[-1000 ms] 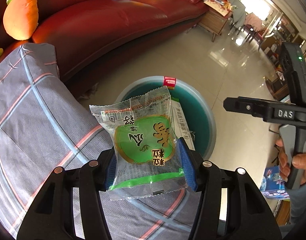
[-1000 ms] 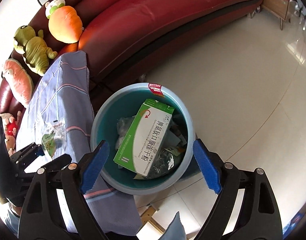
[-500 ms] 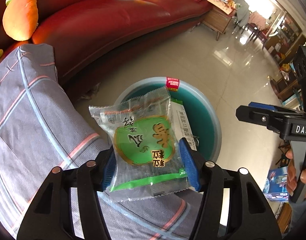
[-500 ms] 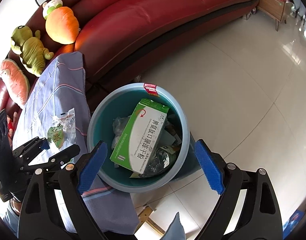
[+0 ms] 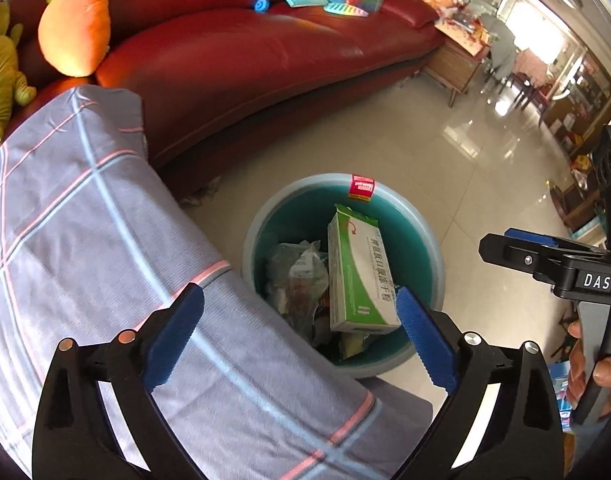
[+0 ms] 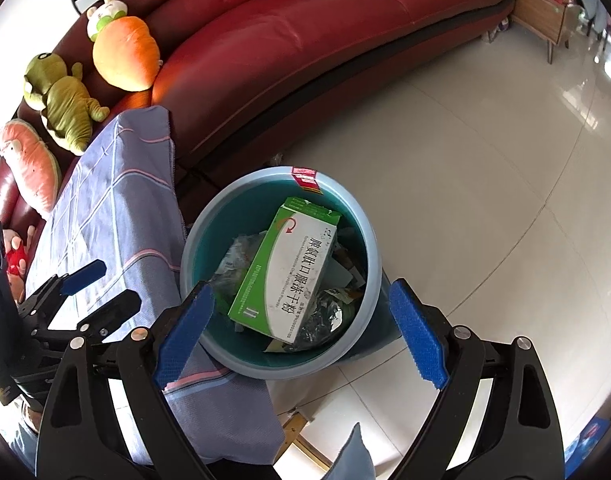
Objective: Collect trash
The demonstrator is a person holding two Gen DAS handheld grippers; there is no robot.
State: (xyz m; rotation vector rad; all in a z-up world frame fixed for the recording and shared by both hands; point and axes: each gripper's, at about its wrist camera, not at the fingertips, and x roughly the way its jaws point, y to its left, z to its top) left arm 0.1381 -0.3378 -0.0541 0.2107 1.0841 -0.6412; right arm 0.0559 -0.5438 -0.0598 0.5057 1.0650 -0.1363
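Left cam first: my left gripper is spread wide with nothing between the blue pads, hanging over the edge of the plaid cloth and the near rim of the bin. The bin sits on the tiled floor right beside the cloth, in front of the red sofa. Inside it there's a green-and-white box standing on end against a pile of crinkly wrappers. A red sticker is on the far rim. My right gripper pokes in from the right side, well apart from the bin; can't tell its jaws from here.

Right cam: right gripper is also wide open and empty, looking straight down over the bin. Box lies tilted across the trash, wrappers under and around it. The left gripper shows at the left over the cloth, fingers parted, holding nothing. Plush toys sit on the sofa behind.
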